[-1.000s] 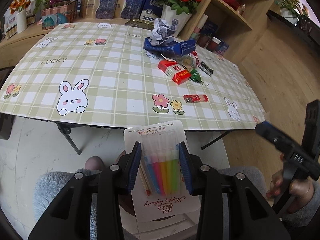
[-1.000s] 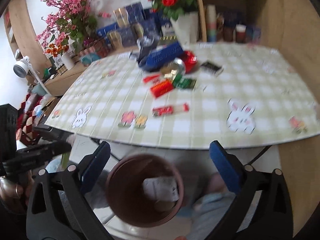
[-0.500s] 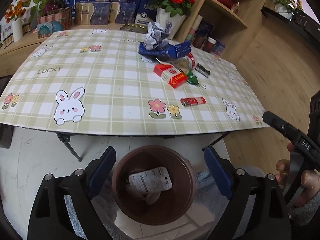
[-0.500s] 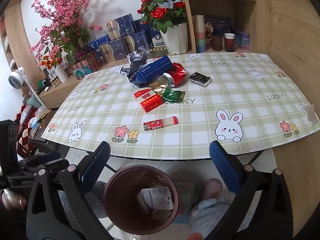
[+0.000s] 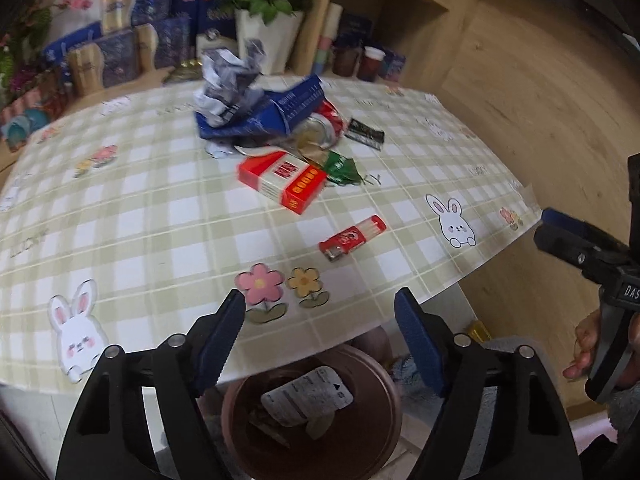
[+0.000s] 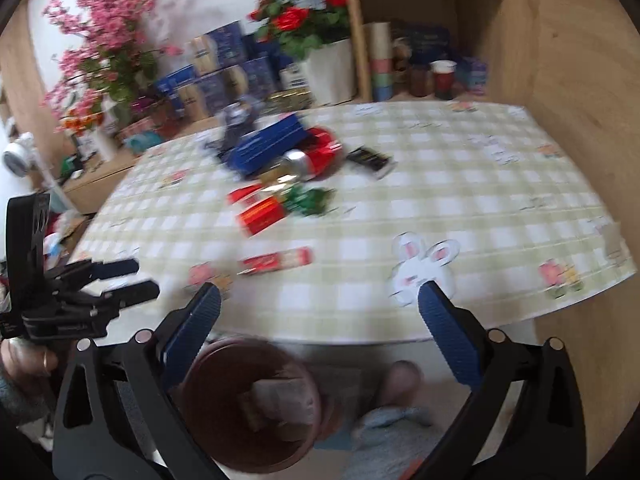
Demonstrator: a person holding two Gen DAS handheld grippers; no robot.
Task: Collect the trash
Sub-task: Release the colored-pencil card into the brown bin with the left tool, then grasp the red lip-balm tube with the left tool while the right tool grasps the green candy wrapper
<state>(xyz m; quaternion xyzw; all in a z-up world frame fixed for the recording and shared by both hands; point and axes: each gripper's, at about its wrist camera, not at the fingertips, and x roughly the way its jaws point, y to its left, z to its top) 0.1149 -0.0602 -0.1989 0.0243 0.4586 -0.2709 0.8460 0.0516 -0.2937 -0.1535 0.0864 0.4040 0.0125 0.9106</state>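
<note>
Right, left gripper (image 5: 320,320) empty, jaws narrowing; right gripper (image 6: 320,308) spread, empty. Trash pile (image 5: 280,136) on worktop (image 5: 160,200), bin (image 5: 312,412) below edge. Risk: lighter (image 5: 352,238) skids off when nudged.

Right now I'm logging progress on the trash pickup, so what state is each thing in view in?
left gripper: jaws closing, nothing between them
right gripper: jaws wide apart, empty
brown bin: under the table edge, packet and scraps inside
red lighter: lying flat on the table, untouched
red-and-white box: lying flat
blue carton: crushed, lying in the pile
crumpled paper: balled up on the carton
</note>
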